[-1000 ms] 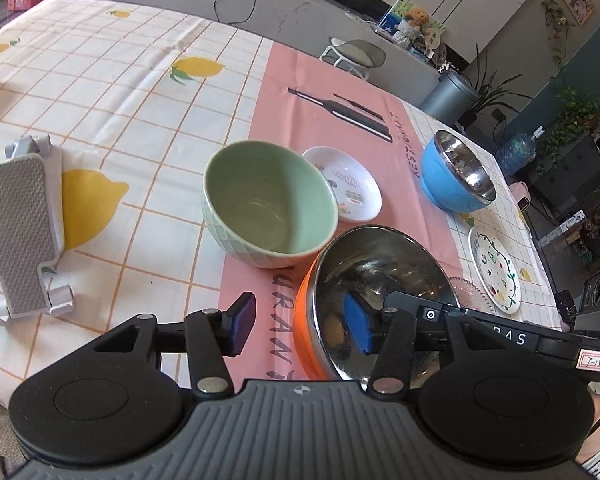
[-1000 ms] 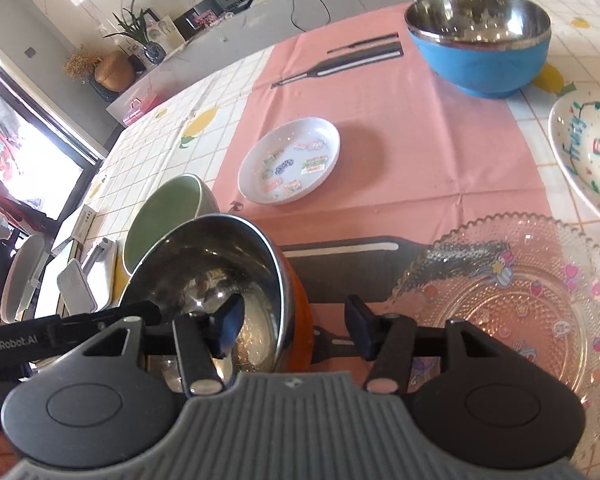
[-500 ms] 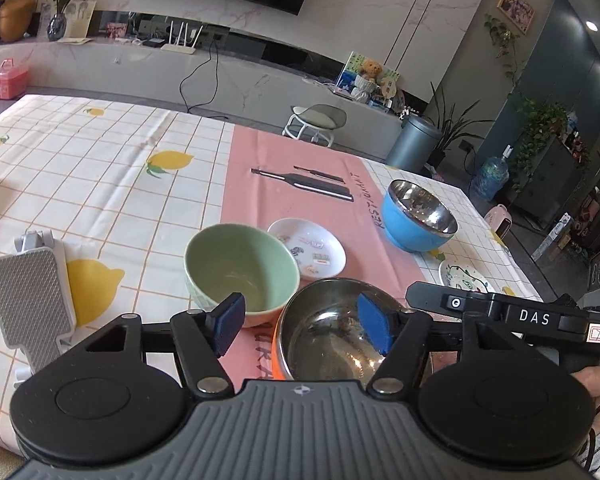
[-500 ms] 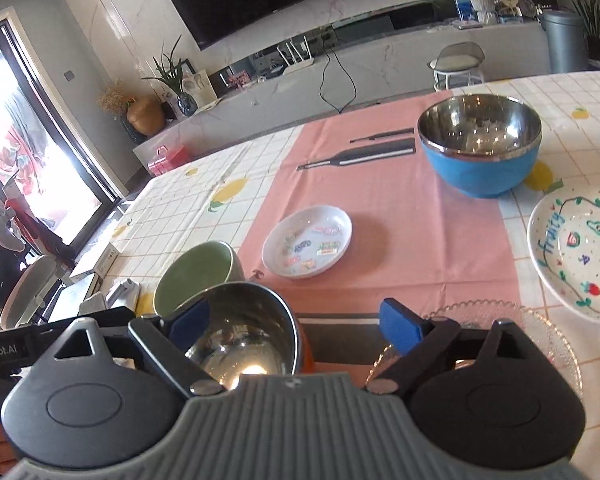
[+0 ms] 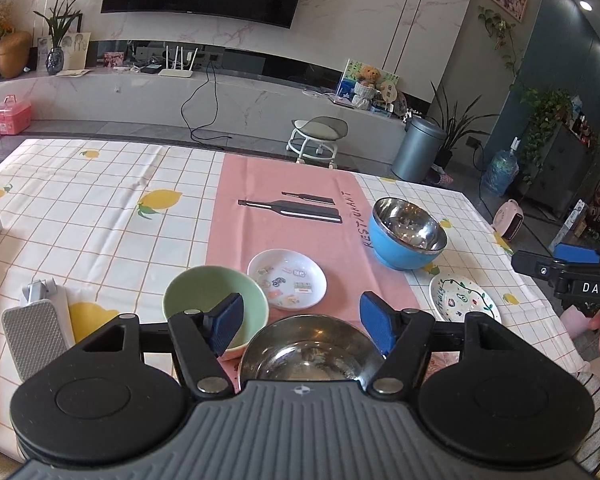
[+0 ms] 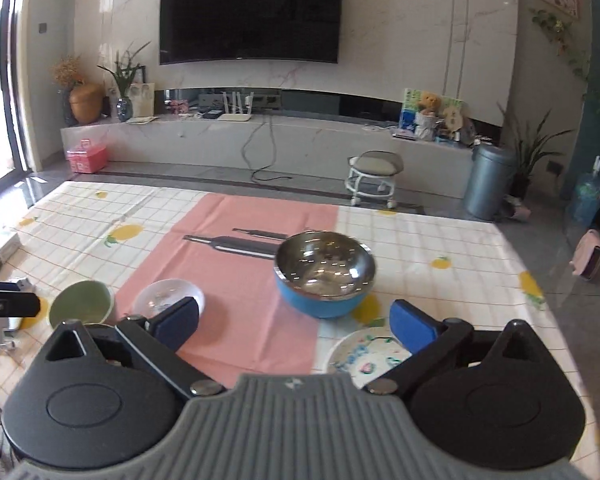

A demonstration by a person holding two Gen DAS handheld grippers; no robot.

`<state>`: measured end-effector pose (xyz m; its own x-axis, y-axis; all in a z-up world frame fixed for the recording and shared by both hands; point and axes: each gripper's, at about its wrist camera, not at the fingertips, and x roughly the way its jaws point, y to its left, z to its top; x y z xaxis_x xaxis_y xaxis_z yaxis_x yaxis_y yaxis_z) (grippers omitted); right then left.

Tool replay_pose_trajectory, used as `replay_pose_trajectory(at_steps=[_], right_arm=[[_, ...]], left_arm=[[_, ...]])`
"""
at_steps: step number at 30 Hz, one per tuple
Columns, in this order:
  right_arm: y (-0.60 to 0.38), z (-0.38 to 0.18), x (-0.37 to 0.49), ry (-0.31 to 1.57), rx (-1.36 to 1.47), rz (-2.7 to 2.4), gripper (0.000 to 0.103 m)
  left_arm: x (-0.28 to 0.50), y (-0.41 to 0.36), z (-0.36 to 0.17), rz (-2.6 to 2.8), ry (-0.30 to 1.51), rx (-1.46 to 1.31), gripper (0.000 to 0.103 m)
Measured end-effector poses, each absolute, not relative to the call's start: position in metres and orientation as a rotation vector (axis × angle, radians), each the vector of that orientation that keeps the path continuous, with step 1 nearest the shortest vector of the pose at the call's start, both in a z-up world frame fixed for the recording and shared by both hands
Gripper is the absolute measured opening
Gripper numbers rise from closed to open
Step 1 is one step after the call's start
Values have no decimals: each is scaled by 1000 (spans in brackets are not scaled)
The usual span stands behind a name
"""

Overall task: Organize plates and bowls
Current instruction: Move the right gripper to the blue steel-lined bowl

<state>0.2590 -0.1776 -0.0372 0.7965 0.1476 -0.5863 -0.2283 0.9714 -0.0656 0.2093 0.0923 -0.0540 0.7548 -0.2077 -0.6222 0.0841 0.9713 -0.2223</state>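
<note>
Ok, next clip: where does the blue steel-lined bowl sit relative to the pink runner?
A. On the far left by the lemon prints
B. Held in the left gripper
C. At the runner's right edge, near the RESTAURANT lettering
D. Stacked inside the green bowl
C: the blue bowl stands alone at the pink runner's right edge, beside the lettering, apart from the green bowl.

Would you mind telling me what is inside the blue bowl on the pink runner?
The blue bowl appears empty: its shiny steel lining shows only reflections in both views. The near inner wall is hidden behind the rim, so that part cannot be checked.
</note>
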Motion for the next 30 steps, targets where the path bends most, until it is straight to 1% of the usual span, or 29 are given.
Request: replay_pose_trajectory(at_steps=[4,11,19,24,25,28,30], right_arm=[[-193,-25,264,625,-189,105,100],[-230,-11,290,680,-32,80,100],[-260,-6,329,695,40,7,100],[-286,-36,345,726,135,-52,100],[-291,-43,347,729,157,-48,100],[-309,-69,356,769,257,-34,100],[-325,-82,368,816,330,-20,95]], left_arm=[[220,72,-41,-152,699,-139,79],[243,38,-11,-176,711,-114,79],[278,-4,9,-204,720,-33,79],[303,-27,2,-205,757,-6,79],[311,-32,-2,-216,785,-10,79],[334,-46,-20,-238,890,-47,74],[349,-57,-32,-246,943,-76,74]])
